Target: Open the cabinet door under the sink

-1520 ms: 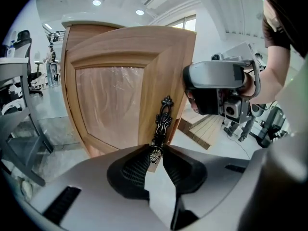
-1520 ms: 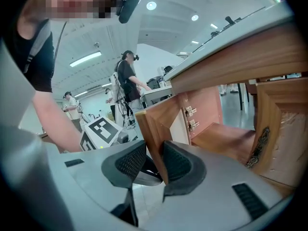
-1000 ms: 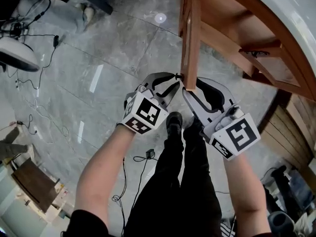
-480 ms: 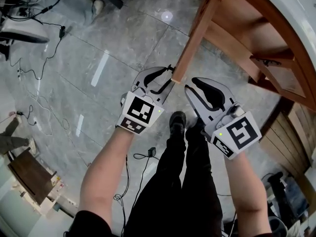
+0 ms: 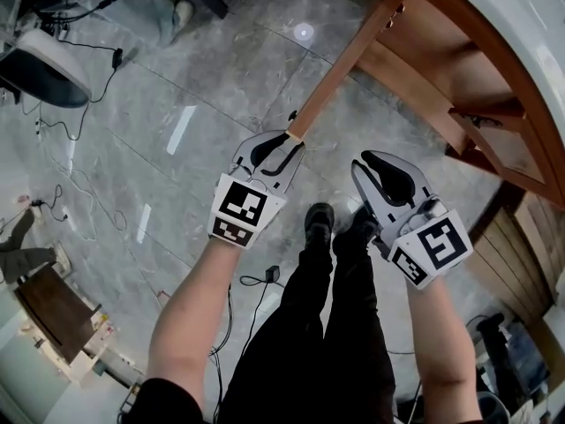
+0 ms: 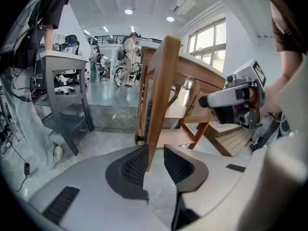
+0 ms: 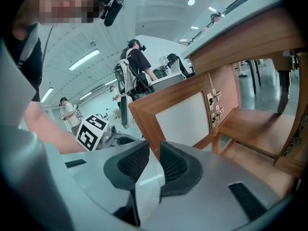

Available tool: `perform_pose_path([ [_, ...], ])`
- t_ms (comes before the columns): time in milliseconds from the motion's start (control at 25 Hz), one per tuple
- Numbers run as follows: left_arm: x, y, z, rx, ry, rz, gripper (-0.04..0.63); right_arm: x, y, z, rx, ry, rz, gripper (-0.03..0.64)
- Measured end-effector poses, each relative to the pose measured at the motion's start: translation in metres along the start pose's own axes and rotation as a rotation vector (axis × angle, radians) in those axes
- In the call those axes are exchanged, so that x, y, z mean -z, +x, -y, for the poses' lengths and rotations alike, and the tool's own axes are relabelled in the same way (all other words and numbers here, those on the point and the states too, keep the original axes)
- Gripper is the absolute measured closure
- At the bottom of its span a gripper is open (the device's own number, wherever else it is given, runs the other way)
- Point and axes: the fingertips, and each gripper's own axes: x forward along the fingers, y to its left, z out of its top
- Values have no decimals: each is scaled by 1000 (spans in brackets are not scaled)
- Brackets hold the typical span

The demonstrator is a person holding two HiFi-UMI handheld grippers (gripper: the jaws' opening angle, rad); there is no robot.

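Cabinet door [image 5: 346, 60] being shown swung wide out from sink cabinet [image 5: 459, 69], over grey floor [image 5: 177, 78]. Door's free edge being straddled by left gripper [image 6: 155, 150]: jaws just been closing, left pad being touched by wood, right pad being kept just apart. Right gripper [image 7: 148, 160] being held near, clear of door: jaws just been closing, narrow gap being left, nothing between.

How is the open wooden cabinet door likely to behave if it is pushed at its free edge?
The cabinet door is probably stiff: a wooden frame around a flat panel. It should swing rather than slide, since hinges hold its far side. Seen edge-on it is thin, so it is likely fairly light to move.
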Motion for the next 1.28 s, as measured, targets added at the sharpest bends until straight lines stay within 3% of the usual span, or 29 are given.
perform_pose_path([
  [240, -8, 14, 40, 25, -29, -2, 506, -6, -22, 30, 65, 34, 38, 545],
  [480, -31, 56, 115, 154, 82, -24, 514, 0, -65, 71, 163, 94, 84, 552],
  [680, -61, 101, 148, 229, 131, -28, 517, 14, -108, 109, 245, 137, 114, 554],
  [1120, -130, 187, 189, 260, 187, -37, 522, 28, -181, 221, 504, 236, 155, 554],
  [1280, -150, 205, 193, 249, 182, -28, 523, 21, -181, 244, 528, 230, 141, 553],
])
